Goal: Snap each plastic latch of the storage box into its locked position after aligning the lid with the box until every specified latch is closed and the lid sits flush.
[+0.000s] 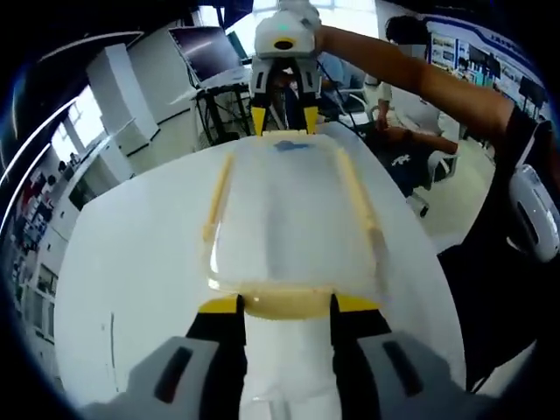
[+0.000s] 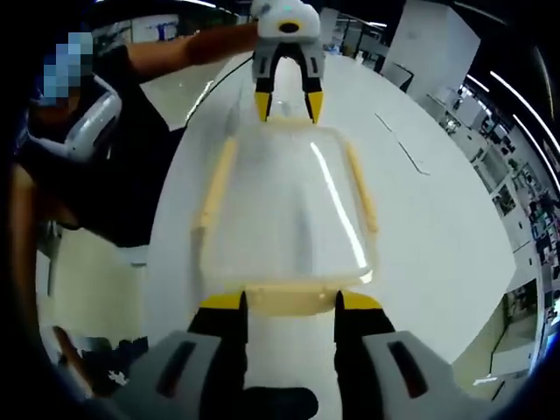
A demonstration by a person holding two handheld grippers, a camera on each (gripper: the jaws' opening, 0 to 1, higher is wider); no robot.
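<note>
While the clear plastic storage box with pale yellow latches lies on the white table, my left gripper and right gripper stand wide at opposite end latches. Its lid looks seated; I cannot tell which latches are locked

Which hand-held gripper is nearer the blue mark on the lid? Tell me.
Right. The right hand-held gripper sits at the box end just beside the blue mark; the left hand-held gripper is at the opposite end, far from it.

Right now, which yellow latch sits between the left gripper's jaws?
The end latch nearest its camera; the right gripper is at the far end, the long side latches untouched.
</note>
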